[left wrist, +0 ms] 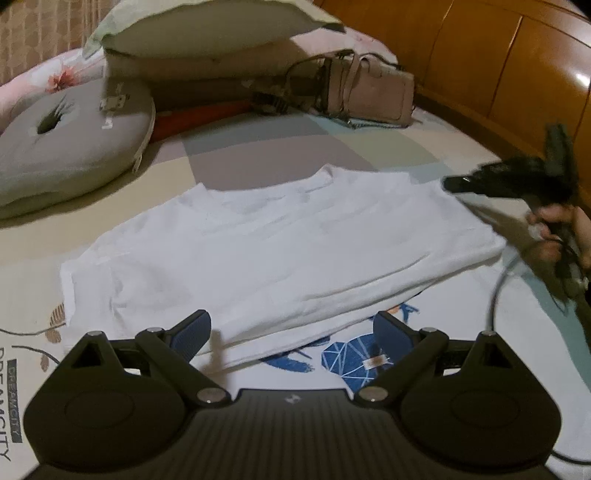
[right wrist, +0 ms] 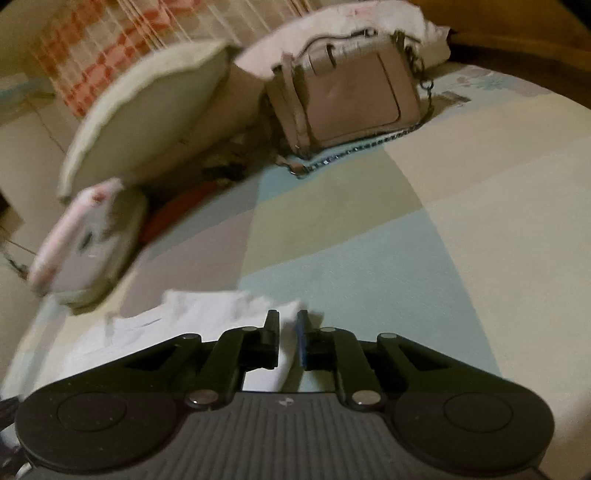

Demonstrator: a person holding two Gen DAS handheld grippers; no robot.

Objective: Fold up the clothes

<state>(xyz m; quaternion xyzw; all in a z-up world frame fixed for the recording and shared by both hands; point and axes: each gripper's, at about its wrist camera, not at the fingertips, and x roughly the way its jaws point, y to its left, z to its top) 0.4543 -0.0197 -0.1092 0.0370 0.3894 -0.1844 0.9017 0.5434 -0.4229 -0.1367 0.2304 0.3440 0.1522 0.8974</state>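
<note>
Right gripper (right wrist: 287,323) pinches the white shirt (left wrist: 280,251) (left gripper (left wrist: 291,328) spread wide).

A taupe handbag (left wrist: 369,90) with a chain strap is lying on the patchwork bedsheet (left wrist: 258,147), near the wooden headboard (left wrist: 480,55). Left of the handbag, a pale green pillow (left wrist: 207,26) is leaning on piled bedding. Further left of the handbag, a grey ring cushion (left wrist: 74,147) is resting on the bedsheet.

Bed (left wrist: 258,147) carries white shirt (left wrist: 280,236), handbag (left wrist: 369,92) (pink), pillows (left wrist: 74,155)
</note>
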